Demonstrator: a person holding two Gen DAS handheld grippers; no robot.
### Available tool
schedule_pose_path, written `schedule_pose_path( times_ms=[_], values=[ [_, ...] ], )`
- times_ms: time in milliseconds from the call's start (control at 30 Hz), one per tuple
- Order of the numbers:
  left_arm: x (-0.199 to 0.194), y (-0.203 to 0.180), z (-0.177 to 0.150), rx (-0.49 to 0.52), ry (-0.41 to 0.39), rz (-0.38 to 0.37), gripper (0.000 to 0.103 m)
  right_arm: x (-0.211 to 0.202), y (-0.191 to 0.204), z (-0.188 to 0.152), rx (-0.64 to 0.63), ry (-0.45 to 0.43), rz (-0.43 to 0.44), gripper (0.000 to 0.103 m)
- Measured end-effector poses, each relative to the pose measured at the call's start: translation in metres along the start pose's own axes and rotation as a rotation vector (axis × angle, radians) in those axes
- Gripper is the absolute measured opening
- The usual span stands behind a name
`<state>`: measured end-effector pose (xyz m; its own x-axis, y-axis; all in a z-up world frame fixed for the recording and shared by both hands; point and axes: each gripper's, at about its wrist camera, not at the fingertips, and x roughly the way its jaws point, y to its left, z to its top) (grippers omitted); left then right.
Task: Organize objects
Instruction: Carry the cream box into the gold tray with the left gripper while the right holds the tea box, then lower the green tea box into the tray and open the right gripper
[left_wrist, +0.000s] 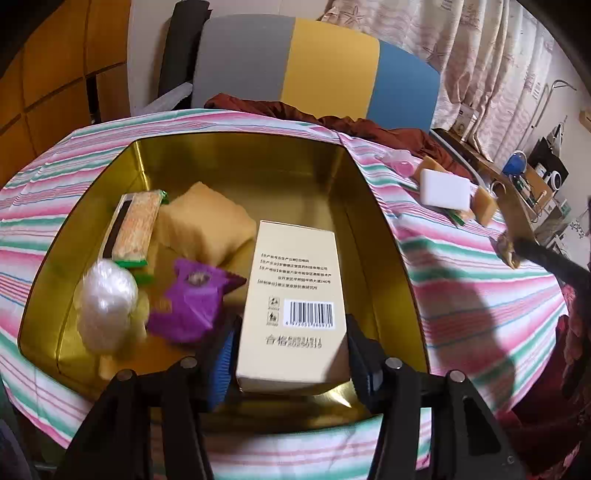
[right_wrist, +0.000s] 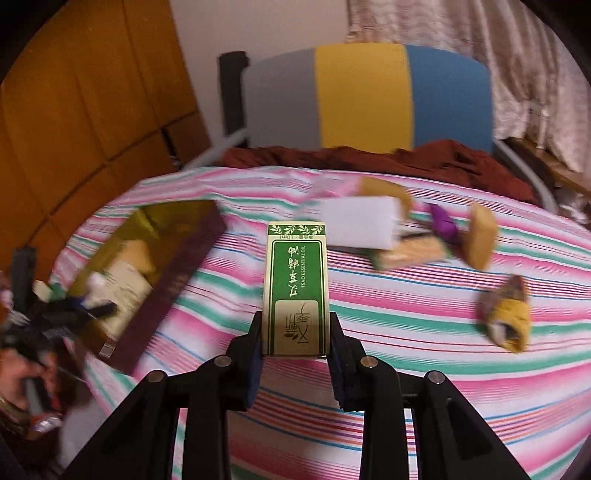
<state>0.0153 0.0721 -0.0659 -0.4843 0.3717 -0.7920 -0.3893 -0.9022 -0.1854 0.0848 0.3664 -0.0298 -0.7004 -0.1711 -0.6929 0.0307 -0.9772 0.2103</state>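
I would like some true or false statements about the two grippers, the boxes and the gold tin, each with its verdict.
1. The right gripper is shut on a green box. True.
2. The beige box lies outside the gold tin. False: it is inside the tin, between the left gripper's fingers.
3. A purple wrapper lies in the tin. True.
4. The white block is inside the tin. False: it lies on the striped cloth beside the tin.
5. The green box stands on the cloth. False: it is held in the air above it.
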Motion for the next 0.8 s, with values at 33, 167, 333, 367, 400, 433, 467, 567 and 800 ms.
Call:
schedule_pose_path(
  times_ms=[33,167,333,367,400,433,467,567,800],
  values=[
    [-0.004,-0.001,-0.003,0.001,-0.008,-0.004,0.055,0.006,0.015,0.003,-0.003,0.000,0.030,0.031],
    [-0.018,0.002,-0.009,-0.010,-0.050,-0.020,0.060,0.027,0.058,0.012,-0.045,0.012,0.098,0.031],
    [-0.034,0.009,-0.005,-0.057,-0.132,-0.019,0.060,0.059,0.107,0.024,-0.086,0.041,0.154,0.031],
    [-0.037,0.012,-0.004,-0.075,-0.145,-0.023,0.060,0.064,0.114,0.026,-0.095,0.044,0.156,0.031],
    [-0.040,0.015,-0.003,-0.091,-0.158,-0.024,0.060,0.070,0.121,0.028,-0.101,0.048,0.154,0.031],
    [-0.042,0.018,-0.002,-0.104,-0.170,-0.017,0.060,0.077,0.128,0.031,-0.104,0.055,0.153,0.031],
    [-0.044,0.020,-0.001,-0.112,-0.177,-0.007,0.060,0.084,0.132,0.034,-0.104,0.060,0.151,0.031],
    [-0.046,0.026,0.002,-0.134,-0.188,0.024,0.060,0.103,0.145,0.042,-0.113,0.080,0.125,0.031],
    [-0.046,0.037,0.002,-0.189,-0.191,0.035,0.060,0.140,0.156,0.050,-0.156,0.122,0.031,0.031]
  ],
)
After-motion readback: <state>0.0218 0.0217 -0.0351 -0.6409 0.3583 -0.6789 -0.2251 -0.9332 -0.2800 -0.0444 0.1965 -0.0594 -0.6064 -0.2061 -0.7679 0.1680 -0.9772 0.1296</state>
